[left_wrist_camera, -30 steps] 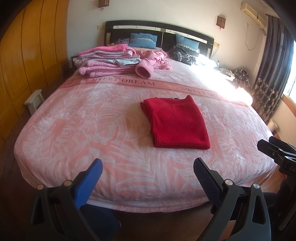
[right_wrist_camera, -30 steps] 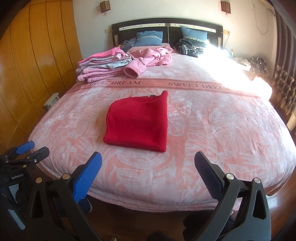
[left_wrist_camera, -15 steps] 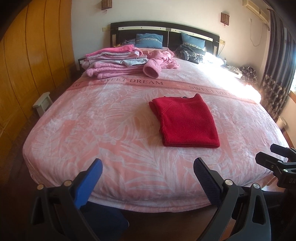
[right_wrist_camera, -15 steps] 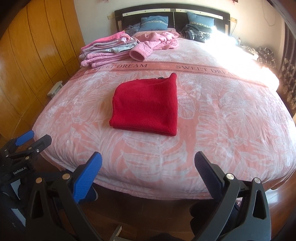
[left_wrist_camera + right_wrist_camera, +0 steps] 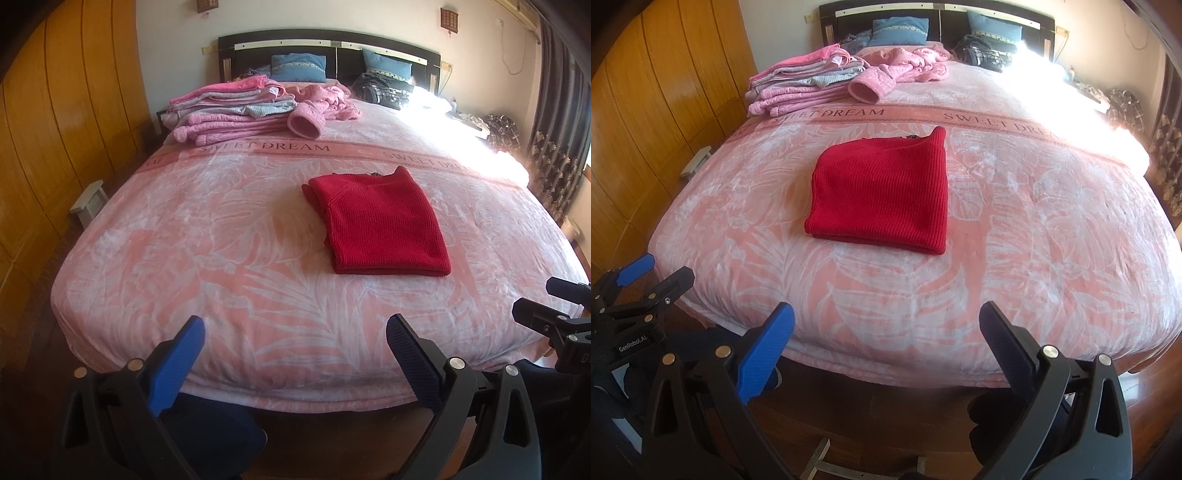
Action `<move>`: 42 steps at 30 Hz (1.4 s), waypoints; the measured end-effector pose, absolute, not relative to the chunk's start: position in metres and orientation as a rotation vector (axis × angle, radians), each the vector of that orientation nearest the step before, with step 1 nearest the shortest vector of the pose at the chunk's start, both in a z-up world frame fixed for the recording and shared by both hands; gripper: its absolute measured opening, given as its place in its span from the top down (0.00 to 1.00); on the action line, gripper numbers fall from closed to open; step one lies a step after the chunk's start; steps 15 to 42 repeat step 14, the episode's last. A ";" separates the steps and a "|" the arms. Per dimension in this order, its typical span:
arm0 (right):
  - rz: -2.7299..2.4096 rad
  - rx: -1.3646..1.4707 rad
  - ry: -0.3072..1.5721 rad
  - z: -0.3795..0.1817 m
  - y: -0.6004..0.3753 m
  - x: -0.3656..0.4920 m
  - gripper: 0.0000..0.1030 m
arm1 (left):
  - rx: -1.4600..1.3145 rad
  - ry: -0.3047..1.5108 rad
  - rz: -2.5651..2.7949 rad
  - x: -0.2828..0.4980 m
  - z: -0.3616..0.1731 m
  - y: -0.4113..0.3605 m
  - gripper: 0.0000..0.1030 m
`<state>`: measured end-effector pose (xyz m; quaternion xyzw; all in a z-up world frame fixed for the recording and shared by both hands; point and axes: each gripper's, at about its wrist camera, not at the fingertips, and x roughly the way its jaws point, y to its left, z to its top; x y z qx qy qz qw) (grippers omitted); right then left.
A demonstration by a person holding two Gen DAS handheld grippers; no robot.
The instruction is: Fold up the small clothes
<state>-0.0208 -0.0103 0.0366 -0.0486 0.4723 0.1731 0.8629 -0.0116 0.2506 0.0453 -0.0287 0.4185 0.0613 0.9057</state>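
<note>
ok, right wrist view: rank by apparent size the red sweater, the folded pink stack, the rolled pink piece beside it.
1. red sweater, though nearest the camera
2. folded pink stack
3. rolled pink piece, clearly smallest

My left gripper [image 5: 295, 347] is hovering with its jaws wide apart at the foot of the bed [image 5: 207, 280]. A folded red sweater [image 5: 380, 227] is lying ahead, slightly right; pink clothes [image 5: 229, 114] are sitting stacked far ahead, left.
</note>
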 end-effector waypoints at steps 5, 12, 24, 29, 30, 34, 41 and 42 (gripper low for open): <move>0.348 -0.095 0.992 0.035 -0.014 -0.018 0.03 | -0.058 0.863 0.133 -0.011 0.045 0.251 0.04; 0.336 -0.085 1.011 0.033 -0.017 -0.015 0.03 | -0.058 0.854 0.136 -0.010 0.047 0.251 0.04; 0.330 -0.084 1.013 0.032 -0.018 -0.014 0.03 | -0.059 0.851 0.136 -0.010 0.047 0.251 0.04; 0.330 -0.084 1.013 0.032 -0.018 -0.014 0.03 | -0.059 0.851 0.136 -0.010 0.047 0.251 0.04; 0.330 -0.084 1.013 0.032 -0.018 -0.014 0.03 | -0.059 0.851 0.136 -0.010 0.047 0.251 0.04; 0.330 -0.084 1.013 0.032 -0.018 -0.014 0.03 | -0.059 0.851 0.136 -0.010 0.047 0.251 0.04; 0.330 -0.084 1.013 0.032 -0.018 -0.014 0.03 | -0.059 0.851 0.136 -0.010 0.047 0.251 0.04; 0.330 -0.084 1.013 0.032 -0.018 -0.014 0.03 | -0.059 0.851 0.136 -0.010 0.047 0.251 0.04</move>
